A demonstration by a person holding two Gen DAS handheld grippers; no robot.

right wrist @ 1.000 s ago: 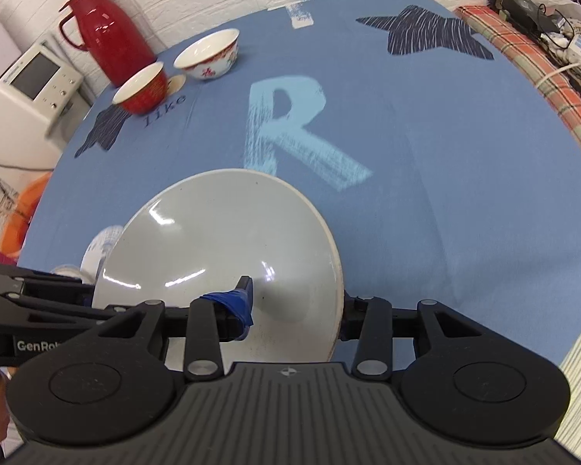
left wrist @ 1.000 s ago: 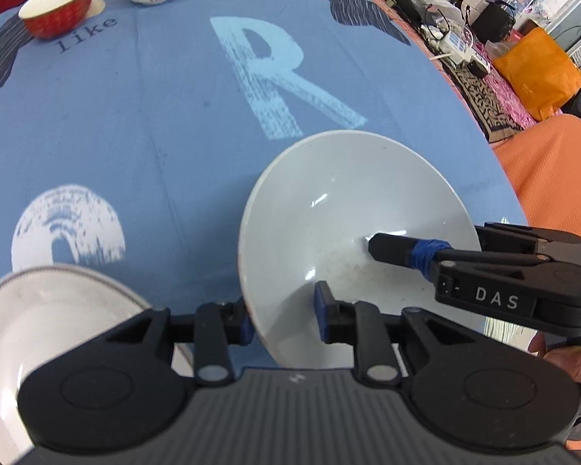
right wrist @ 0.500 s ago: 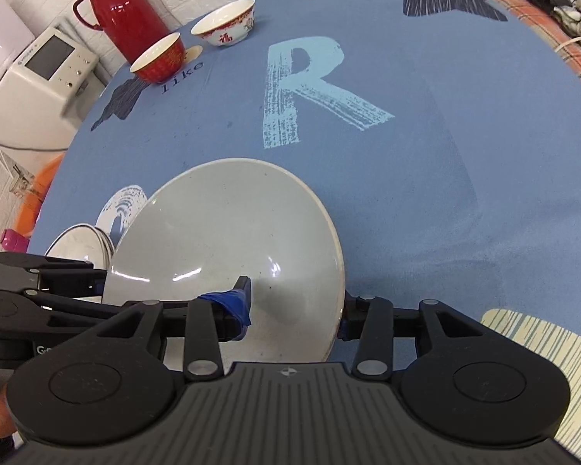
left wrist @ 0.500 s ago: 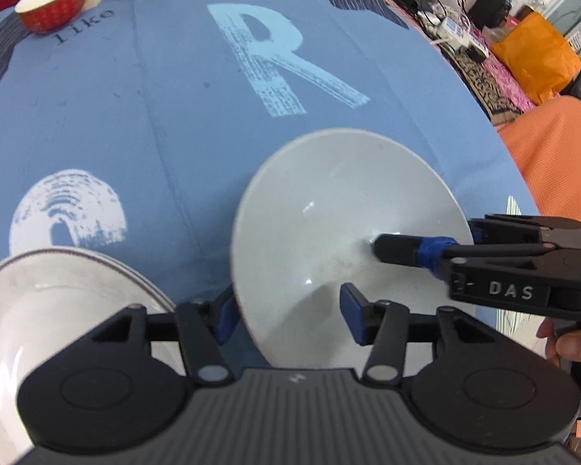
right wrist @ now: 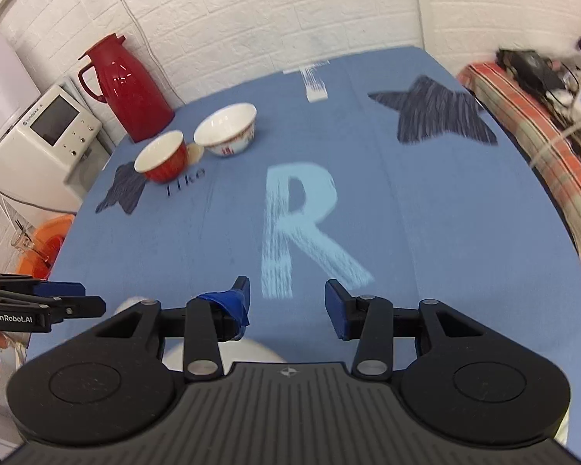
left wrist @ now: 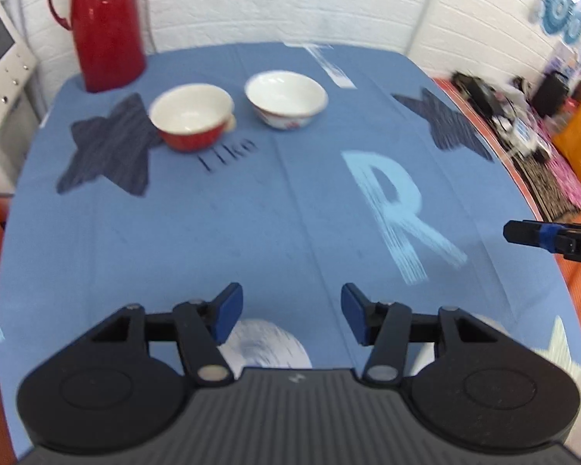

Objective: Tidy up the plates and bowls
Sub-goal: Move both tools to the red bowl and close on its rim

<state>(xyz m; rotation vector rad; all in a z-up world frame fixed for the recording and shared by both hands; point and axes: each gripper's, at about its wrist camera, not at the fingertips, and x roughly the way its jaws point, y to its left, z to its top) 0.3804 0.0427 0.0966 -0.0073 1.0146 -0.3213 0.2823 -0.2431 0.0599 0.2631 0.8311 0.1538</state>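
My left gripper (left wrist: 288, 310) is open and empty above the blue tablecloth (left wrist: 282, 213). My right gripper (right wrist: 286, 302) is open and empty too. A red bowl (left wrist: 189, 120) and a white bowl with red marks (left wrist: 286, 99) stand side by side at the far end; both also show in the right wrist view, red (right wrist: 160, 157) and white (right wrist: 226, 130). A sliver of a pale plate (right wrist: 251, 350) shows just under my right gripper's body. The left gripper's tip (right wrist: 58, 302) sits at the left, the right gripper's tip (left wrist: 530, 234) at the right.
A red thermos jug (left wrist: 106, 23) stands at the far left corner by the brick wall. A white appliance (right wrist: 38, 143) is off the table's left side. A cluttered bench (right wrist: 538, 97) runs along the right edge. An orange container (right wrist: 44, 248) is on the floor at left.
Both grippers have let go of the pale plate, opened wide, and lifted and tilted up toward the far end of the table. The plate has dropped almost out of view.
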